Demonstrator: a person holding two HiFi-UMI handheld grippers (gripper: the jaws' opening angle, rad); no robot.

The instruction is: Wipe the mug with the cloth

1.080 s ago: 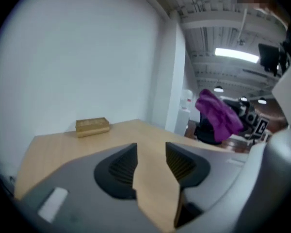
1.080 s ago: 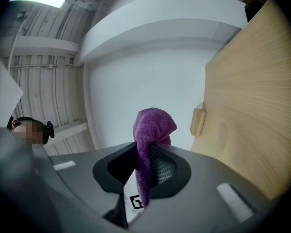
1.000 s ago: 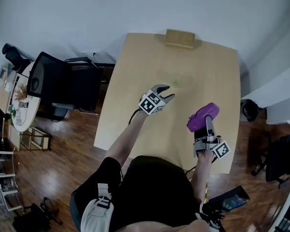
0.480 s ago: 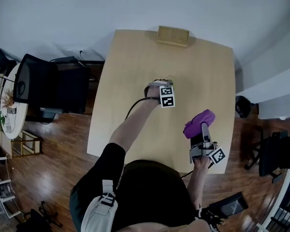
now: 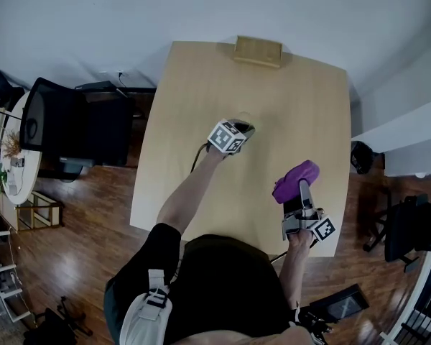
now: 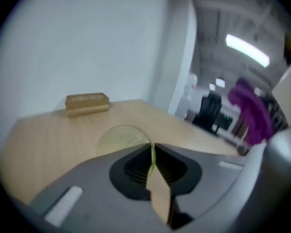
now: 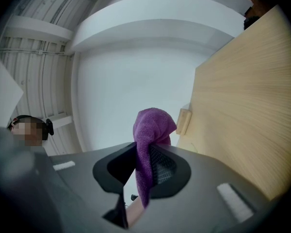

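A pale yellow see-through mug (image 6: 120, 139) stands on the wooden table (image 5: 302, 106); in the head view my left gripper (image 5: 243, 129) covers almost all of it. In the left gripper view my left gripper (image 6: 152, 152) has the mug's thin rim pinched between its pads while its jaws are closing. Lower right of the mug, my right gripper (image 5: 302, 190) is raised over the table and shut on a purple cloth (image 5: 295, 180). The cloth (image 7: 153, 130) hangs bunched out of the right gripper (image 7: 144, 166). The cloth (image 6: 252, 111) also shows at the right of the left gripper view.
A small wooden block (image 5: 258, 51) lies at the table's far edge by the wall, and the block (image 6: 87, 103) sits beyond the mug. A black office chair (image 5: 79, 131) stands left of the table. Black items lie on the floor to the right (image 5: 359, 157).
My left gripper has swung round above the mug and its jaws have come together on the rim. The right gripper with the cloth has barely moved.
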